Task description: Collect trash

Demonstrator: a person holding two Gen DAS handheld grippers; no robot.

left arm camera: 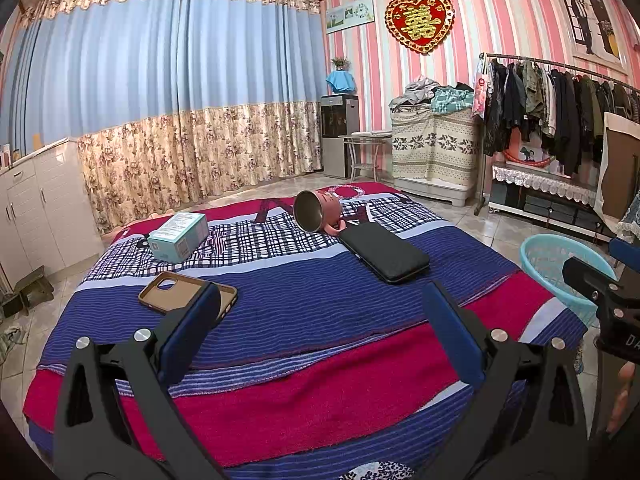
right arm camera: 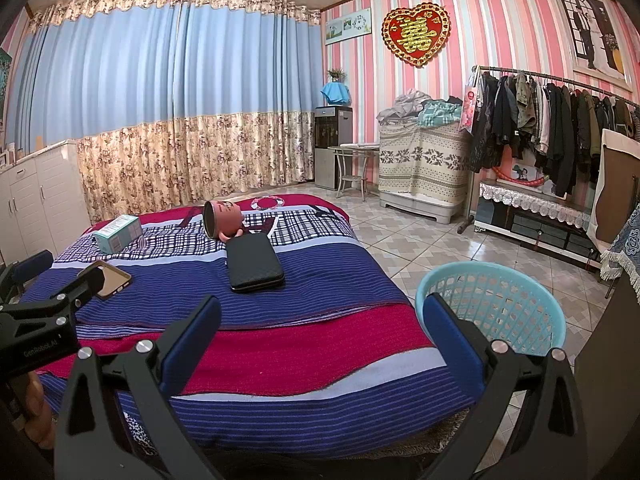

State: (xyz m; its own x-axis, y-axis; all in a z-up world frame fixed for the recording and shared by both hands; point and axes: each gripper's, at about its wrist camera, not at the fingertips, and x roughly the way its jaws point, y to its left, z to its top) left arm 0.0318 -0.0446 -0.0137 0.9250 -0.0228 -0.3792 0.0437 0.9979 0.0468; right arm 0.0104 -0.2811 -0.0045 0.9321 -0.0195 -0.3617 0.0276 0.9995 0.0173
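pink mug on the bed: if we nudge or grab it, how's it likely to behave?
The pink mug lies on its side on the blanket, so a nudge would probably roll it, though its handle may stop it. It looks rigid, with a smooth, possibly slippery wall. Its open mouth shows nothing inside, so it is probably light.

Both grippers are held level side by side at the near end. The left gripper (left arm camera: pixel 320 328) has its blue-padded fingers spread wide, gripping nothing. The right gripper (right arm camera: pixel 320 340) is likewise spread and unloaded.
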